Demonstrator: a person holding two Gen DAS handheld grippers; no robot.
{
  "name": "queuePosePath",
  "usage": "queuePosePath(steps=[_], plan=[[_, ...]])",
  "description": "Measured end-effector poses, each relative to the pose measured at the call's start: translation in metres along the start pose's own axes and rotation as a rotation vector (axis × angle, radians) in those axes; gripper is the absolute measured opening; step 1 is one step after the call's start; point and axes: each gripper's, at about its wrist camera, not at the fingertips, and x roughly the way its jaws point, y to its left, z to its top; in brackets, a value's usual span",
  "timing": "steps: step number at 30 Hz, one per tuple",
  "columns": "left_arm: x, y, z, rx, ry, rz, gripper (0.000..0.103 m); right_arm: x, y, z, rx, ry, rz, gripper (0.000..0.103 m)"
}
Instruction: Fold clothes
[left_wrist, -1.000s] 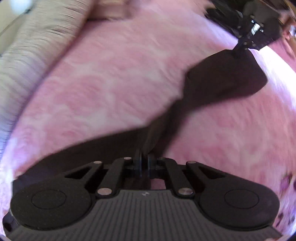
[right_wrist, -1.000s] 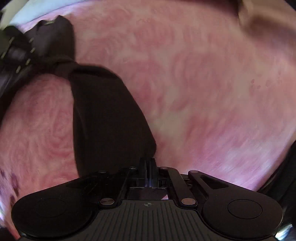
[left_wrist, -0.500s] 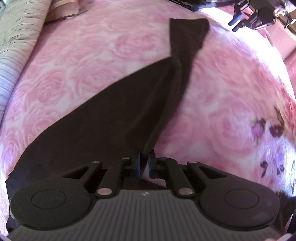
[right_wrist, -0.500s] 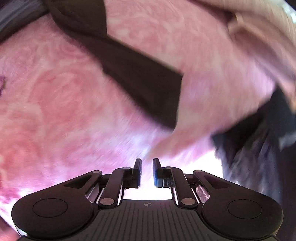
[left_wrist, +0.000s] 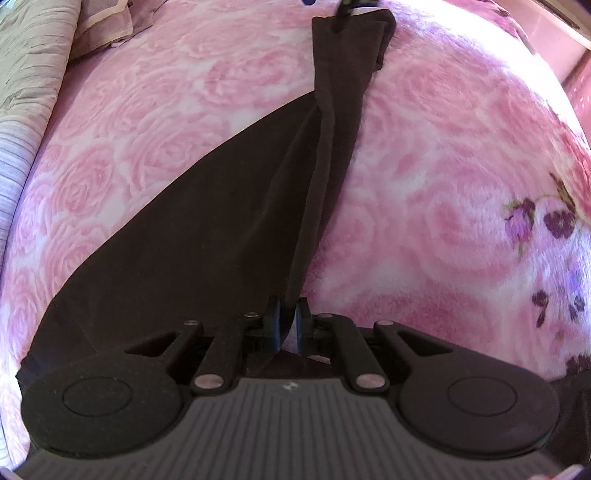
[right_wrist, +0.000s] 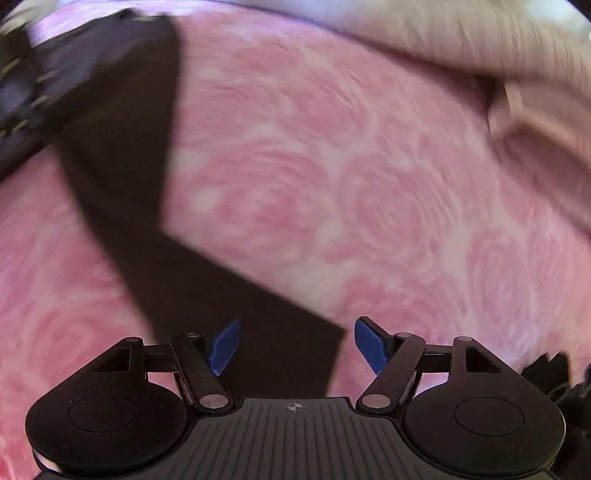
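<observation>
— Pinching a fold of the dark garment (left_wrist: 229, 229), the left gripper (left_wrist: 287, 323) stays clamped on it, as before?

— Confirmed. The right gripper (right_wrist: 295, 347) gripped a corner a second ago; its jaws are now opening, pads clear of the cloth (corner lies between them). The garment lies spread on the pink rose blanket (left_wrist: 424, 177), no longer stretched taut.
</observation>
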Motion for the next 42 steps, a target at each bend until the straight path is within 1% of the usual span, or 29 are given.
queuePosePath(steps=[1, 2, 3, 4, 5, 6, 8, 10, 11, 12, 14, 15, 17, 19, 21, 22, 24, 25, 26, 27, 28, 29, 32, 35, 37, 40, 41, 42], plan=[[0.001, 0.0, -0.001, -0.007, 0.0, 0.001, 0.005, 0.007, -0.012, 0.002, 0.038, 0.03, 0.032, 0.072], [0.001, 0.0, -0.001, -0.015, -0.001, 0.002, 0.005, 0.013, -0.02, 0.002, 0.07, 0.06, 0.083, 0.065], [0.002, 0.001, -0.002, -0.024, 0.0, 0.001, 0.005, 0.015, -0.026, 0.002, 0.094, 0.085, 0.148, 0.051], [0.002, 0.002, -0.002, -0.037, -0.002, 0.0, 0.005, 0.013, -0.026, 0.002, 0.09, 0.094, 0.179, 0.029], [0.001, 0.004, -0.002, -0.05, -0.004, -0.002, 0.005, 0.01, -0.025, 0.003, 0.082, 0.1, 0.202, 0.009], [0.0, 0.006, -0.001, -0.065, -0.009, 0.005, 0.004, 0.006, -0.025, 0.005, 0.063, 0.104, 0.211, 0.009], [-0.012, 0.013, 0.0, -0.119, -0.047, 0.039, 0.004, -0.018, -0.025, 0.014, 0.029, 0.017, 0.145, 0.009], [-0.03, 0.02, 0.0, -0.178, -0.098, 0.075, 0.003, -0.062, -0.017, 0.016, -0.03, -0.129, 0.015, 0.009], [-0.038, 0.021, -0.001, -0.198, -0.121, 0.088, 0.003, -0.088, -0.008, 0.012, -0.081, -0.211, -0.063, 0.009], [-0.045, 0.02, -0.001, -0.203, -0.133, 0.091, 0.003, -0.111, 0.003, 0.006, -0.122, -0.27, -0.11, 0.009], [-0.05, 0.009, -0.004, -0.181, -0.125, 0.063, 0.003, -0.142, 0.032, -0.02, -0.2, -0.334, -0.175, 0.01], [-0.048, 0.001, -0.005, -0.159, -0.109, 0.035, 0.003, -0.147, 0.047, -0.035, -0.236, -0.326, -0.175, 0.009], [-0.038, -0.019, -0.009, -0.094, -0.055, -0.039, 0.007, -0.136, 0.072, -0.072, -0.272, -0.226, -0.137, 0.01], [-0.029, -0.037, -0.012, -0.034, -0.009, -0.093, 0.007, -0.12, 0.093, -0.105, -0.292, -0.106, -0.097, 0.012], [-0.029, -0.048, -0.015, -0.01, 0.0, -0.129, 0.008, -0.101, 0.104, -0.131, -0.253, 0.04, -0.059, 0.013], [-0.032, -0.047, -0.015, -0.022, -0.009, -0.135, 0.008, -0.095, 0.106, -0.138, -0.207, 0.094, -0.04, 0.013], [-0.038, -0.041, -0.014, -0.052, -0.03, -0.141, 0.009, -0.097, 0.105, -0.14, -0.114, 0.091, -0.016, 0.015], [-0.041, -0.034, -0.013, -0.073, -0.04, -0.129, 0.012, -0.1, 0.101, -0.139, -0.066, 0.073, -0.007, 0.021], [-0.043, -0.025, -0.011, -0.094, -0.051, -0.113, 0.014, -0.101, 0.097, -0.134, -0.024, 0.05, -0.011, 0.031], [-0.043, -0.015, -0.009, -0.107, -0.058, -0.09, 0.014, -0.101, 0.093, -0.128, 0.018, 0.026, -0.017, 0.037], [-0.043, -0.005, -0.006, -0.119, -0.064, -0.065, 0.016, -0.102, 0.089, -0.123, 0.06, 0.002, -0.023, 0.047], [-0.04, 0.008, -0.001, -0.121, -0.066, -0.033, 0.016, -0.1, 0.083, -0.115, 0.105, -0.023, -0.028, 0.051], [-0.025, 0.048, 0.017, -0.114, -0.065, 0.058, 0.018, -0.093, 0.056, -0.095, 0.218, -0.067, -0.025, 0.052], [0.002, 0.083, 0.037, -0.07, -0.055, 0.106, 0.022, -0.083, 0.028, -0.08, 0.298, -0.093, -0.024, 0.052], [0.024, 0.098, 0.052, -0.023, -0.049, 0.099, 0.025, -0.072, 0.012, -0.075, 0.358, -0.087, -0.006, 0.052], [0.051, 0.103, 0.067, 0.086, -0.014, 0.041, 0.031, -0.056, -0.009, -0.073, 0.48, -0.031, 0.074, 0.052], [0.06, 0.104, 0.072, 0.123, -0.002, 0.021, 0.033, -0.052, -0.013, -0.075, 0.52, -0.014, 0.113, 0.052], [0.068, 0.105, 0.077, 0.16, 0.011, 0.001, 0.033, -0.049, -0.015, -0.078, 0.557, 0.004, 0.147, 0.052]])
